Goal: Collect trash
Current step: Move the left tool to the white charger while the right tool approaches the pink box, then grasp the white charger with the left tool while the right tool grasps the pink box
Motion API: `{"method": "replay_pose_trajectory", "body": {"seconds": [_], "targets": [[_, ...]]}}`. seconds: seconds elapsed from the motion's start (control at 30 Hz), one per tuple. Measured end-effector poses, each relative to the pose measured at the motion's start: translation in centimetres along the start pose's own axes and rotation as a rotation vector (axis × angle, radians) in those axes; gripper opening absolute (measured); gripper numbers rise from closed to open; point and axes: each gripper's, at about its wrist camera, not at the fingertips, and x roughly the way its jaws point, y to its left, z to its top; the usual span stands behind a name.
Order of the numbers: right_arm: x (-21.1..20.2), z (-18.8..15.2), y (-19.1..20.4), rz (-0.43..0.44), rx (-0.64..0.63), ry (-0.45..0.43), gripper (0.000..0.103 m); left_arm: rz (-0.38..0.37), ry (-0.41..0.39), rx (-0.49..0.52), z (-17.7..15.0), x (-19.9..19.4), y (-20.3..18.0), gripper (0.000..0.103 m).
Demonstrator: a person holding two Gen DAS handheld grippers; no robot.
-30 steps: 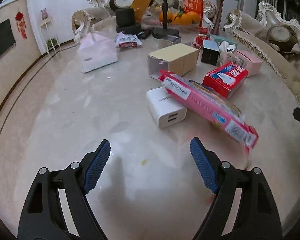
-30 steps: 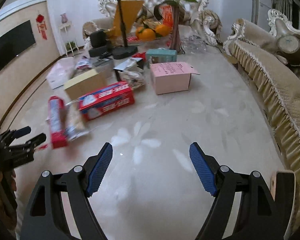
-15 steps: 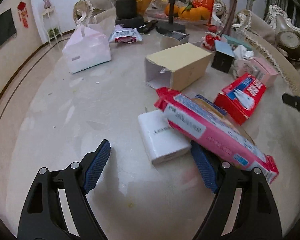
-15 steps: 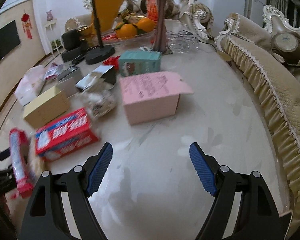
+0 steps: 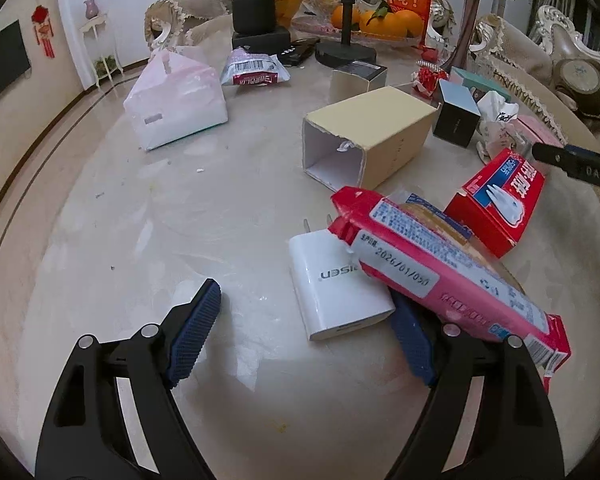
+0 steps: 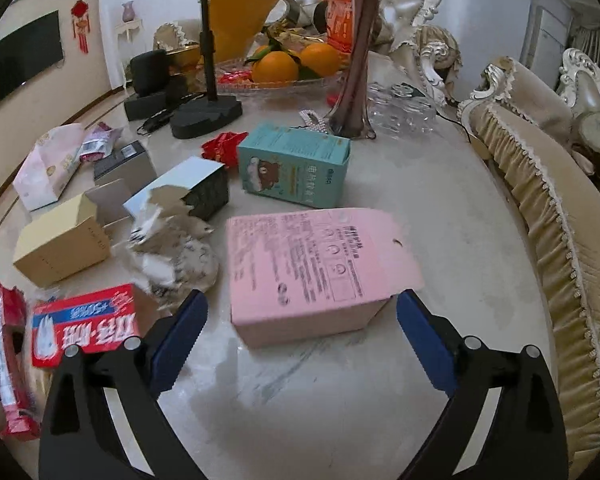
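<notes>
My left gripper [image 5: 304, 330] is open over the marble table [image 5: 160, 220]. A white charger block [image 5: 332, 284] lies between its fingers, with a long pink-red biscuit wrapper [image 5: 440, 268] resting across it and over the right finger. My right gripper [image 6: 300, 340] is open, its fingers either side of the near end of a pink carton [image 6: 312, 268]. The red toothpaste box [image 5: 500, 200] lies right of the wrapper; it also shows in the right wrist view [image 6: 88, 324]. Crumpled paper [image 6: 172, 252] lies left of the pink carton.
A tan open box [image 5: 372, 136], a white-pink tissue bag [image 5: 176, 104], a black cube box [image 5: 458, 114], a teal carton [image 6: 292, 168], a vase [image 6: 356, 80], a fruit tray [image 6: 284, 68] and a stand base [image 6: 206, 114] crowd the far table. A sofa [image 6: 548, 200] runs along the right.
Both grippers have moved forward. The charger and wrapper now sit between the left fingers. The pink carton has come up between the right fingers.
</notes>
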Motion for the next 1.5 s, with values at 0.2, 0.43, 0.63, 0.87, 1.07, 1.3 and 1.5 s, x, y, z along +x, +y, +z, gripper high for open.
{"method": "replay_pose_trajectory", "body": {"seconds": [0.2,0.43,0.63,0.87,1.07,1.3,1.5], "targets": [[1.8,0.5,-0.6,0.046,0.004,0.03,0.091,0.002,0.001,0.001,0.1,0.0,0.0,0.08],[2.8,0.8,-0.2,0.069,-0.083,0.045,0.091,0.004,0.001,-0.001,0.2,0.0,0.0,0.08],[2.3,0.7,-1.2,0.075,-0.015,0.024,0.086,0.004,0.001,-0.001,0.2,0.0,0.0,0.08],[0.5,-0.1,-2.7,0.095,0.088,-0.014,0.086,0.005,0.001,-0.002,0.2,0.1,0.0,0.08],[-1.5,-1.5,-1.5,0.099,0.118,0.009,0.086,0.01,-0.009,-0.01,0.2,0.0,0.2,0.067],[-6.3,-4.0,0.4,0.137,0.119,-0.04,0.086,-0.019,-0.016,-0.022,-0.9,-1.3,1.1,0.04],[-11.1,-7.5,2.0,0.174,0.103,-0.087,0.086,-0.034,-0.036,-0.002,-3.5,-3.0,1.9,0.04]]}}
